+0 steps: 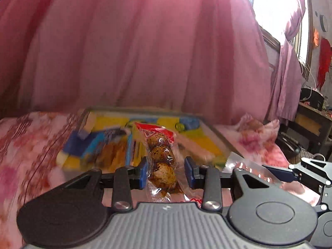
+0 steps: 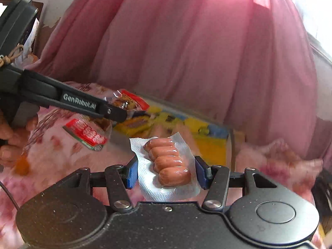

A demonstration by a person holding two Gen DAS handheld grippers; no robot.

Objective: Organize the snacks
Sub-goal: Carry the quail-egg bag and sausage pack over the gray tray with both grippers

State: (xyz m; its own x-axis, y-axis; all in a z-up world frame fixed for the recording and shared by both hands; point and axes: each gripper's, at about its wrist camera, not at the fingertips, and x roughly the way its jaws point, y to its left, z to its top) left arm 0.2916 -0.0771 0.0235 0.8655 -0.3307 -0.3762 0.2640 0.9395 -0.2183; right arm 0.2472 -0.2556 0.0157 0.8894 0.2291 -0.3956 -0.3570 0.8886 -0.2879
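A clear packet of speckled brown eggs (image 1: 161,153) with a red top stands upright between the blue pads of my left gripper (image 1: 166,172), which is shut on it. In the right wrist view, my right gripper (image 2: 166,173) is shut on a vacuum pack of several small sausages (image 2: 170,159). Both packs hang just in front of a yellow-and-blue printed tray (image 1: 215,137) lying on the bed. The same tray (image 2: 209,128) shows in the right wrist view, where the left gripper (image 2: 118,114) reaches in from the left with its egg packet (image 2: 132,101).
A blue snack bag (image 1: 99,147) lies in the tray. A red-labelled packet (image 2: 87,134) sits below the left gripper over the floral bedspread (image 1: 25,149). Pink curtains (image 1: 145,51) hang behind the bed. A desk (image 1: 311,120) stands at far right. A hand (image 2: 8,139) holds the left gripper.
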